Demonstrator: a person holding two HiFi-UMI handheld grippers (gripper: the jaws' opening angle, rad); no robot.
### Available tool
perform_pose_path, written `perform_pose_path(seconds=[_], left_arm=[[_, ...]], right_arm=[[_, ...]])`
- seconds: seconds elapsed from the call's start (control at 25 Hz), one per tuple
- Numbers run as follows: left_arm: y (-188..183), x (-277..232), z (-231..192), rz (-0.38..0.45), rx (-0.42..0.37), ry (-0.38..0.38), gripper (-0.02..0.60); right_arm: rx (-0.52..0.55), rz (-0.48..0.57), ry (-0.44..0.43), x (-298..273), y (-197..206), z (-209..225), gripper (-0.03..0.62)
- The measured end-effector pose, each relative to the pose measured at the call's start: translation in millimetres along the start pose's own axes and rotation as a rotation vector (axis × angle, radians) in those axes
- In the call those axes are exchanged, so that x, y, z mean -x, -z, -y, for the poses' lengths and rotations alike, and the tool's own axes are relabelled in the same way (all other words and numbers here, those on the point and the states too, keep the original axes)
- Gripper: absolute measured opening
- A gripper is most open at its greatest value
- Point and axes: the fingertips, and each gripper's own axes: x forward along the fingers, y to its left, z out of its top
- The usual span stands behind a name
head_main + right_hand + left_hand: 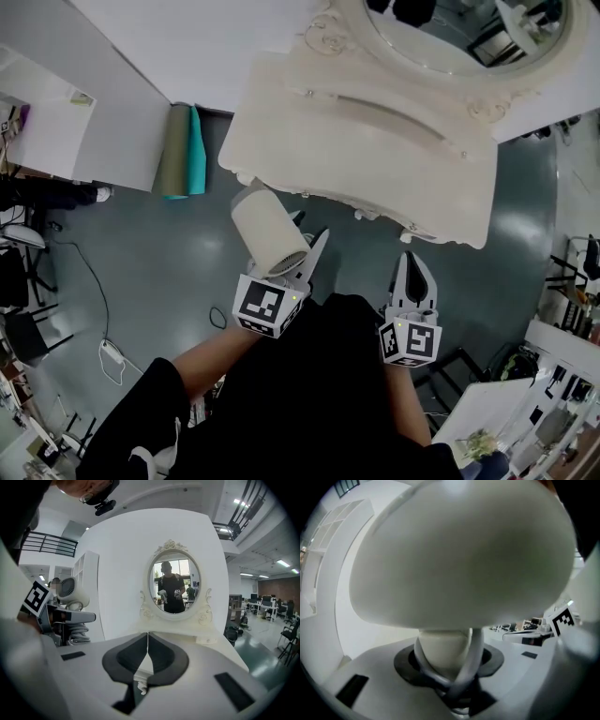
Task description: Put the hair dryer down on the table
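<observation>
Risks first.
- The hair dryer [267,230] is in the air over the floor [159,253], just short of the front left corner of the table [375,141], and no part of it rests on the top. If the barrel goes forward too low it can knock against the carved front edge.
- The body is a smooth round cylinder. Laid on its side near the front edge, it may roll back off, so it is safer set well in from the edge and clear of the mirror [450,37] at the back.
- The cord [471,663] loops across the handle [440,651] right inside the grip. It could catch on a jaw at release and drag the dryer.

Grip: the left gripper [302,261] is clamped on the handle, with the barrel sitting above its jaws. The right gripper [410,261] has its jaws pressed together with nothing between them, and it hangs beside the left one, short of the front edge.

Orientation: the barrel's long axis runs from the person toward the table's front left corner. The mesh end [67,588] faces back toward the person and the outlet end faces the table. The handle appears to drop below the barrel, but the close view is too crowded to fix its angle.
</observation>
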Motion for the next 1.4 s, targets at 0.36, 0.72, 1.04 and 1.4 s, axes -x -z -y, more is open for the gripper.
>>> perform_pose_path(seconds=[0.36, 0.72, 1.04, 1.4], left_arm=[[5.9, 12.2, -10.4, 0.006, 0.058, -0.004, 0.184], [10.1, 5.8, -3.6, -0.010, 0.056, -0.006, 0.184], [0.5, -24.1, 4.0, -0.020, 0.038, -0.015, 0.184], [-14.1, -99.8, 26.2, -0.063, -0.036, 0.015, 0.184]], right_arm=[[-0.021, -0.021, 0.008, 0.3, 5.1, -6.1, 0.018], [-0.028, 0.010, -0.023, -13.2, -6.3, -3.5, 0.018], [-0.075, 0.034, -0.040, -40.3, -16.0, 27.4, 0.018], [-0.100, 0.079, -0.056, -87.7, -40.1, 81.7, 0.018]])
